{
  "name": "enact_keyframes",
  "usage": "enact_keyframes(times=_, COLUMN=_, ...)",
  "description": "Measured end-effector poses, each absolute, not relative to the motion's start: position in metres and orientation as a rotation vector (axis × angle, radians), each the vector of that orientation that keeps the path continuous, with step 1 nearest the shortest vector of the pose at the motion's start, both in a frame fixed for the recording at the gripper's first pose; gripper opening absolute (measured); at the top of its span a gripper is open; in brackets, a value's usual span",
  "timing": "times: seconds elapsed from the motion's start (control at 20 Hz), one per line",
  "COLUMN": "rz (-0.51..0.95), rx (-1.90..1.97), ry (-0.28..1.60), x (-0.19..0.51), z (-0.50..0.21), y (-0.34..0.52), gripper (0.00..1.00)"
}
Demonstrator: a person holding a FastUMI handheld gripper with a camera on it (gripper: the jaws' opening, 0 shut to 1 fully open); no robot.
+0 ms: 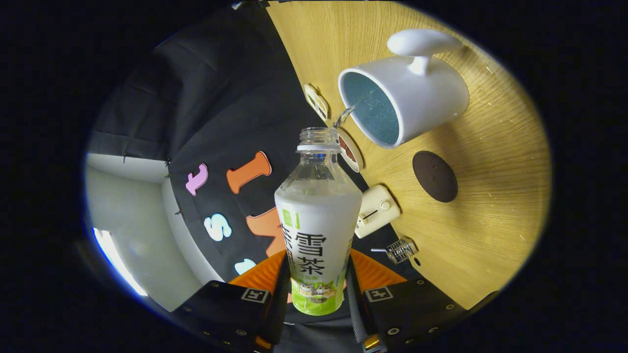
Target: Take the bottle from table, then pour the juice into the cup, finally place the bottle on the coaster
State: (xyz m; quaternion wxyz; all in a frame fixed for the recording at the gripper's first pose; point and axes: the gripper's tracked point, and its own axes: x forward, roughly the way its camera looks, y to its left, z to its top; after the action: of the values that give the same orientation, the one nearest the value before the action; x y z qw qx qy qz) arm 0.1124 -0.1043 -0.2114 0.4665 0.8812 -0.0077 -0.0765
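The bottle (318,220), clamped between the tool's (319,289) closed fingers at lower centre, is being tilted so liquid is directed into the cup (407,93), upper right.

Recording booth: black cloth wall (221,98) behind a wooden table (490,196).

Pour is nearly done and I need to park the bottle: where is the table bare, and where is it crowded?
Gripper is shut on the bottle, which is pouring into the cup. Bare wood surrounds the empty coaster, widest beyond it. Crowded: the table edge by the white box and metal clip.
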Motion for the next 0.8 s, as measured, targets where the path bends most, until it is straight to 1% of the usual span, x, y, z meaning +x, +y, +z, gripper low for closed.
enact_keyframes(times=0.8, rz=-0.207, rx=2.288, ry=-0.078, x=0.1111, z=-0.2050, y=-0.1107, gripper=0.56)
